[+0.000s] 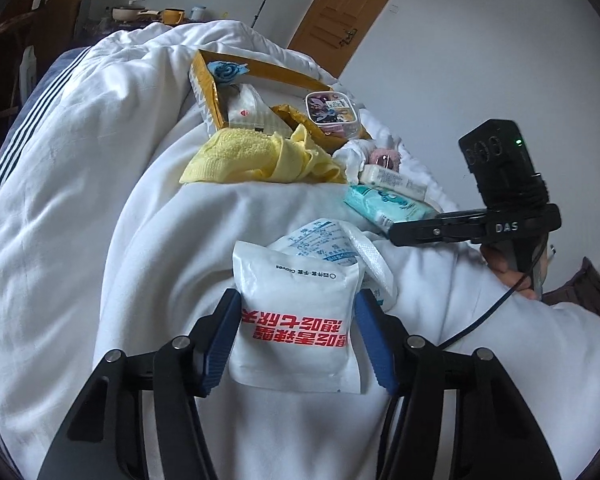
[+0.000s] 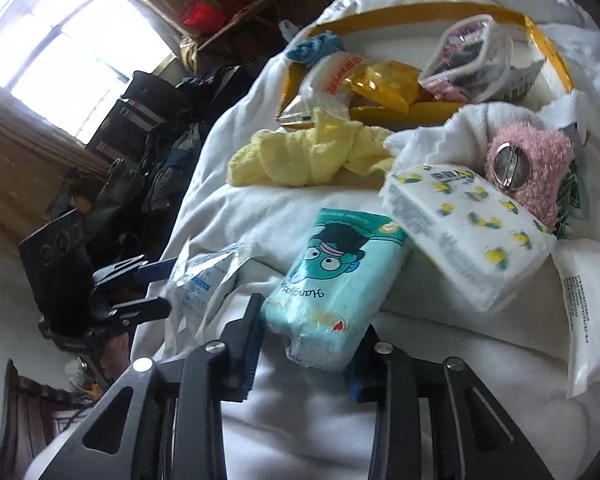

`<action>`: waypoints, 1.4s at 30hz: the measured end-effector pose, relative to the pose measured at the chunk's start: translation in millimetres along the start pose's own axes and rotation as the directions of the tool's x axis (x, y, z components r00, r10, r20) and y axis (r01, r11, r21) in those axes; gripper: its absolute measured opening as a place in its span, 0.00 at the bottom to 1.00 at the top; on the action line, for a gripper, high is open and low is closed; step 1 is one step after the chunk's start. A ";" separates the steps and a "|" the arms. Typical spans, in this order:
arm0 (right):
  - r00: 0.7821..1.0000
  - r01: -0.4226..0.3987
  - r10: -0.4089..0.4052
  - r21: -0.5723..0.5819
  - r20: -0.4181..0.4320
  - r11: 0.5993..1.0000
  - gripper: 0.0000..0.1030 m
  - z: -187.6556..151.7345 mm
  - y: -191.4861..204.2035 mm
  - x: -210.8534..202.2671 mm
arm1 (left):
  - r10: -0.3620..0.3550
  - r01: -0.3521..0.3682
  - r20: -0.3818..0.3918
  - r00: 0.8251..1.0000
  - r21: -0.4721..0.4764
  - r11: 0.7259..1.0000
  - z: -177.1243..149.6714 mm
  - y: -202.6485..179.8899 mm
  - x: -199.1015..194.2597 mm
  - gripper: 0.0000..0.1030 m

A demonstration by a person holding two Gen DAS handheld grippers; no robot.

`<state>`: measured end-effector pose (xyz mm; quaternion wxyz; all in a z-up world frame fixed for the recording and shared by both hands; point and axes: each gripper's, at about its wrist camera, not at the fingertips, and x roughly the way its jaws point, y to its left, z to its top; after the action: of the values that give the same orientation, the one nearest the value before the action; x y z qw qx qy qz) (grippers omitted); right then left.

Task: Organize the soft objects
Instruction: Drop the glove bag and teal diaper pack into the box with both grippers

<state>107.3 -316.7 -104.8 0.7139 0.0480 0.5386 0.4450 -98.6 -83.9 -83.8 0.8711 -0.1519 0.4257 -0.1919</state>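
On the white duvet (image 1: 100, 160) lies a white packet with red characters (image 1: 296, 320). My left gripper (image 1: 296, 300) is shut on it, one blue pad pressing each side edge. Under it sits a clear bag with blue print (image 1: 320, 240). In the right wrist view my right gripper (image 2: 312, 320) is shut on the near end of a teal tissue pack with a cartoon face (image 2: 336, 272). The left wrist view shows that pack (image 1: 384, 202) too, with the right gripper (image 1: 396, 234) reaching in from the right. My left gripper (image 2: 156, 288) appears at the left of the right wrist view.
A yellow towel (image 2: 312, 156) lies bunched before an open yellow cardboard box (image 2: 420, 10) holding snack bags and a plastic tub (image 2: 468, 52). A lemon-print tissue pack (image 2: 472, 236), a pink fluffy item (image 2: 532, 168) and a white pouch (image 2: 588, 304) lie to the right. Cluttered furniture stands left of the bed.
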 end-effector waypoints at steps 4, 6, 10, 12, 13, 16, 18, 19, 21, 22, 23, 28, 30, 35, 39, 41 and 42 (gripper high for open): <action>1.000 0.006 -0.005 -0.012 0.022 1.000 0.31 -2.7 4.7 -4.7 | 0.028 -0.028 0.024 0.999 0.022 0.999 0.4 0.3 -0.5 0.64; 1.000 0.004 -0.004 -0.019 0.019 1.000 0.27 -3.4 5.7 -4.6 | 0.036 -0.036 0.001 0.999 0.012 0.999 0.0 5.1 4.6 0.68; 0.999 0.004 -0.002 -0.054 0.037 0.999 0.25 -6.5 11.7 -8.9 | -0.006 0.006 -0.006 1.000 -0.018 1.000 0.0 12.8 8.3 0.63; 0.998 0.011 -0.007 -0.075 0.054 0.997 0.24 -7.6 16.3 -10.1 | -0.042 0.042 -0.016 0.999 -0.028 0.999 0.3 14.6 4.5 0.51; 0.998 0.011 -0.005 -0.084 0.063 0.996 0.24 -8.8 17.3 -12.3 | -0.039 0.038 -0.008 0.999 -0.030 0.999 0.5 14.5 1.5 0.50; 0.996 0.015 -0.005 -0.111 0.093 0.994 0.23 -11.0 20.7 -18.0 | -0.028 0.028 0.012 1.000 -0.023 0.999 1.2 13.5 -8.1 0.48; 0.993 0.022 -0.007 -0.130 0.116 0.991 0.23 -12.0 24.1 -22.8 | -0.044 0.045 0.026 0.999 -0.019 0.999 1.7 12.9 -16.9 0.48; 0.991 0.025 -0.007 -0.141 0.131 0.990 0.23 -12.5 26.5 -26.2 | -0.059 0.060 0.042 0.997 -0.024 0.998 2.5 13.3 -22.9 0.48; 0.988 0.033 -0.009 -0.155 0.155 0.987 0.23 -12.7 28.8 -33.1 | -0.074 0.077 0.066 0.995 -0.036 0.996 5.0 13.9 -32.8 0.48; 0.985 0.038 -0.010 -0.168 0.170 0.985 0.23 -12.5 31.0 -37.8 | -0.077 0.081 0.077 0.994 -0.040 0.996 6.5 13.7 -36.6 0.48; 0.984 0.041 -0.009 -0.177 0.178 0.983 0.23 -12.2 32.0 -42.1 | -0.080 0.084 0.087 0.993 -0.044 0.995 9.6 12.5 -40.0 0.48; 0.970 0.083 -0.020 -0.253 0.241 0.964 0.23 -3.5 44.2 -73.8 | -0.053 0.066 0.142 0.988 -0.093 0.993 45.3 0.9 -45.8 0.48; 0.964 0.110 -0.034 -0.276 0.265 0.955 0.23 4.9 46.3 -83.5 | -0.035 0.052 0.169 0.985 -0.097 0.994 67.9 -8.1 -44.8 0.48; 0.951 0.174 -0.079 -0.304 0.300 0.937 0.23 46.2 40.2 -91.4 | -0.019 0.039 0.203 0.979 -0.097 0.994 132.7 -26.3 -15.5 0.48; 0.958 0.188 -0.115 -0.270 0.263 0.944 0.23 92.5 16.2 -69.2 | -0.035 0.059 0.180 0.983 -0.127 0.990 174.9 -25.4 29.5 0.48; 0.953 0.213 -0.146 -0.244 0.265 0.946 0.23 114.5 0.0 -60.6 | -0.042 0.067 0.176 0.983 -0.138 0.988 192.8 -19.5 50.4 0.48; 0.956 0.210 -0.150 -0.229 0.254 0.951 0.23 125.6 -8.8 -55.4 | -0.039 0.065 0.166 0.985 -0.154 0.986 200.8 -15.1 61.1 0.48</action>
<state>213.1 -308.4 -17.3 0.8102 -0.0412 0.3919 0.4340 93.3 -105.2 -0.3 0.8828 -0.2468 0.3631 -0.1672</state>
